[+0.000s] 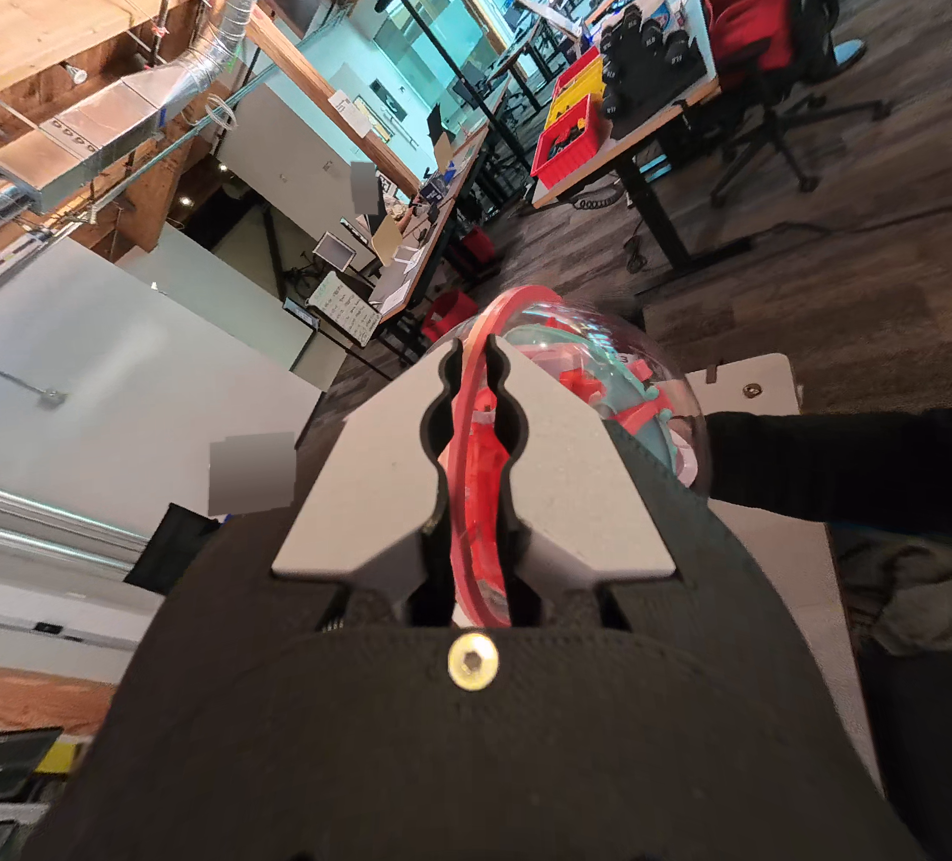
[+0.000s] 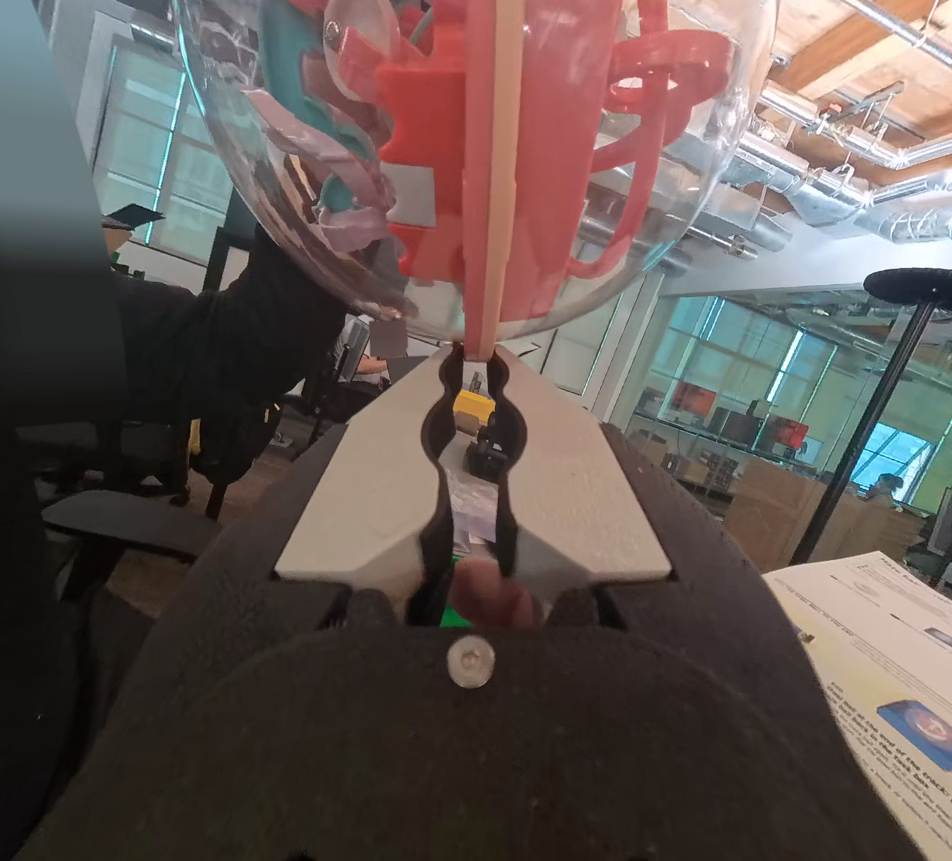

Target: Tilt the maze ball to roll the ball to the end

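- I am holding the maze ball up in the air with both tongs, so I can tip it any way I want
- My left tongs are pinching the red ring that runs around the ball, so the smooth clear shell is not slipping
- My right tongs are squeezing the same ring at the ball's bottom edge, just with the tips
- A tiny silver ball is sitting by a white cup inside the maze ball, I think
- The paper sheet is lying well below the ball
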### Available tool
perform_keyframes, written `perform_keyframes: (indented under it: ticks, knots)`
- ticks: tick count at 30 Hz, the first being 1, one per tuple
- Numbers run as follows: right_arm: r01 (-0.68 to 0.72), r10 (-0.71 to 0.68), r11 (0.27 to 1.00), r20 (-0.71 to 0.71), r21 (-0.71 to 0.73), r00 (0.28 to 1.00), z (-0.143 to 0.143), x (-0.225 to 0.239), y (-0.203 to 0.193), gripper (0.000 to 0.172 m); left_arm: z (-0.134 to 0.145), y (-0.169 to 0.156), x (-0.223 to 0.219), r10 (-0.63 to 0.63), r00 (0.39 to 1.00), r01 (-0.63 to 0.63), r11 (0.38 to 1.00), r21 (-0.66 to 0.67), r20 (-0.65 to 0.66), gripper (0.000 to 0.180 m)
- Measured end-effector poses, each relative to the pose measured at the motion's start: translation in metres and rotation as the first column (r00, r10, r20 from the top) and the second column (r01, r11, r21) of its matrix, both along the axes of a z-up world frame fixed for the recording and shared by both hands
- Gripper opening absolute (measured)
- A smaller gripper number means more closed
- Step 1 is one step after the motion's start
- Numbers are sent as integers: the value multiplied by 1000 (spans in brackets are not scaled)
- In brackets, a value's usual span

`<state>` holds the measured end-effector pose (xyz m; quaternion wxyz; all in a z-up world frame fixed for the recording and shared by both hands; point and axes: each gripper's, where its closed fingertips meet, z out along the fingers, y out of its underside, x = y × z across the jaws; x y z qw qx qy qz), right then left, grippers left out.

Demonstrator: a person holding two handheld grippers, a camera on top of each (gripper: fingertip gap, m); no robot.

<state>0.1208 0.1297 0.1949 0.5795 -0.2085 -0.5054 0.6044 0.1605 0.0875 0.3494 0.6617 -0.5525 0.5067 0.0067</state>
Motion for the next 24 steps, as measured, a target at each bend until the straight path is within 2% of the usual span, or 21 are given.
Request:
perform_keyframes:
  ticks: [8, 18, 21, 24]
  knots:
    - [-124, 120, 988, -50, -86, 991, 11, 4, -2, 7, 8, 10, 18, 81, 992, -83, 996, -14, -100, 7]
    - [-280, 251, 947, -179, -159, 951, 19, -6, -3, 7, 7, 25, 36, 218, 936, -223, 975, 12, -278, 6]
    - [-324, 292, 935, -205, -147, 934, 23, -5, -7, 7, 11, 27, 46, 232, 926, -227, 973, 49, -299, 0]
    - [-349, 316, 926, -214, -144, 924, 27, -10, -13, 7, 15, 33, 48, 304, 895, -284, 953, 110, -326, 0]
